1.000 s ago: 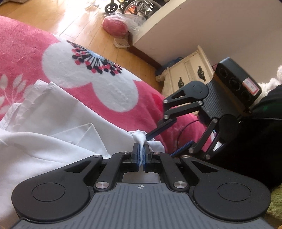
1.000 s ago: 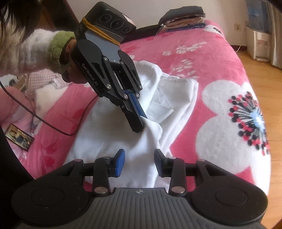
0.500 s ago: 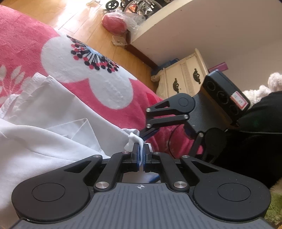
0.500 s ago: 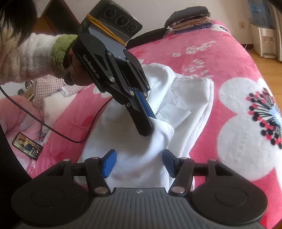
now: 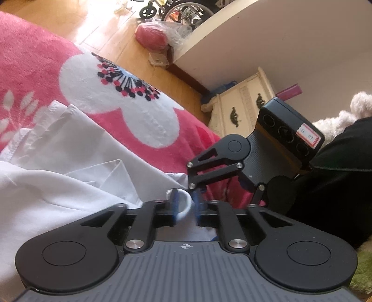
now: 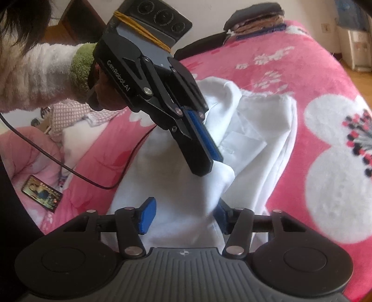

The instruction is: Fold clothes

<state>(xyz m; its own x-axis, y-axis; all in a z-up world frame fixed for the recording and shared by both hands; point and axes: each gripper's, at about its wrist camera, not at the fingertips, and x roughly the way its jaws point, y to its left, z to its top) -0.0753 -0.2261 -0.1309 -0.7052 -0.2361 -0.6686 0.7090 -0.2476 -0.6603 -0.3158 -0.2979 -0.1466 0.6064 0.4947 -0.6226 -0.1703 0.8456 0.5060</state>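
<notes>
Left claw (image 5: 186,204) pads motion-blurred, right claw (image 6: 183,215) right pad part-hidden behind white shirt (image 6: 176,185), shirt cut off at frame's lower edge.

A pink blanket (image 5: 34,69) with big white flowers covers the bed. Beyond it lies a wooden floor (image 5: 76,27), bright with sunlight. A cream cabinet (image 5: 239,109) with dark handles stands against a pale wall (image 5: 302,46). A red bag (image 5: 151,38) sits on the floor near wheels (image 5: 148,11). In the other view, a stack of folded clothes (image 6: 258,21) rests at the far end of the bed
</notes>
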